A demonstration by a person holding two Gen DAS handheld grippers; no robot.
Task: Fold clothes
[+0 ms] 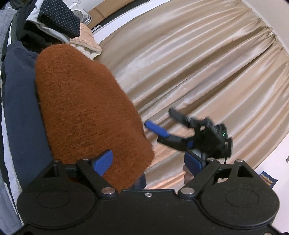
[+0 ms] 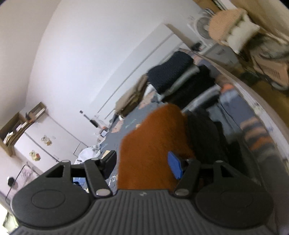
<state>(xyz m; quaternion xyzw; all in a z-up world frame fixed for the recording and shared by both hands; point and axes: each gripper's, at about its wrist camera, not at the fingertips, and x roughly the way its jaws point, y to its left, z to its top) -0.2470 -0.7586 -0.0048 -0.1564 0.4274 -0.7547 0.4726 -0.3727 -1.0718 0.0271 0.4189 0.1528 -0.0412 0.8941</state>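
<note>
A folded rust-brown fuzzy sweater (image 1: pixel 86 112) lies on dark clothes and fills the left of the left wrist view. My left gripper (image 1: pixel 148 162) is open wide. Its left pad (image 1: pixel 103 162) sits over the sweater's near edge, and its right pad (image 1: pixel 194 163) stands clear of the sweater. My right gripper (image 1: pixel 158 117) reaches in from the right, open, with nothing between its fingers and its blue fingertip just short of the sweater's edge. In the right wrist view the sweater (image 2: pixel 151 144) shows between the fingers of the right gripper (image 2: pixel 142 160).
A navy garment (image 1: pixel 18 108) lies under the sweater. A dotted navy piece (image 1: pixel 59 16) and a peach waffle cloth (image 1: pixel 86 39) sit behind it. Beige pleated satin fabric (image 1: pixel 198 72) fills the right. More dark clothes (image 2: pixel 180 77), a striped garment (image 2: pixel 258 133) and a fan (image 2: pixel 204 27) are in view.
</note>
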